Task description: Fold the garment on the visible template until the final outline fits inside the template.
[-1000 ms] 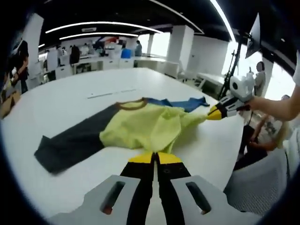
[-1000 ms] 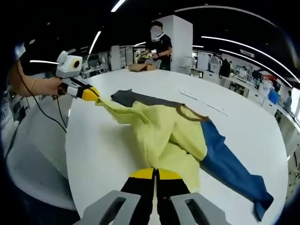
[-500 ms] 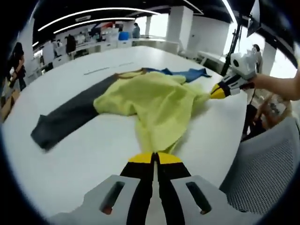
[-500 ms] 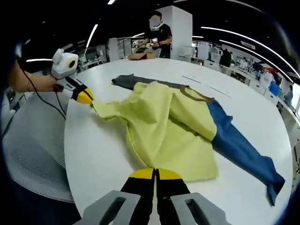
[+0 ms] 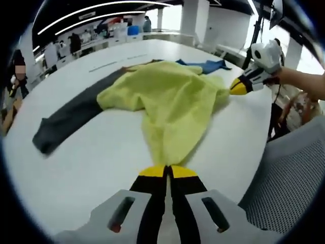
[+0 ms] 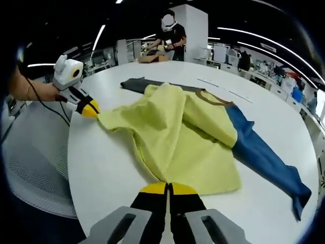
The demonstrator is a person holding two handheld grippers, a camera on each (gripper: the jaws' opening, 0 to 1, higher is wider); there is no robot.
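You have the long-sleeved shirt point(image 6: 188, 129) spread on the white table point(image 5: 91, 168), its yellow body bunched toward you, the dark grey sleeve point(image 5: 71, 114) trailing one way and the blue sleeve point(image 6: 264, 157) the other. Your left gripper point(image 5: 166, 175) and right gripper point(image 6: 167, 190) each have their jaws pressed together on a corner of the yellow hem. The cloth looks light and limp, so expect it to sag and wrinkle between your two holds; grip at edges and corners, keep it taut, and lay it down flat. I can't make out a template outline.
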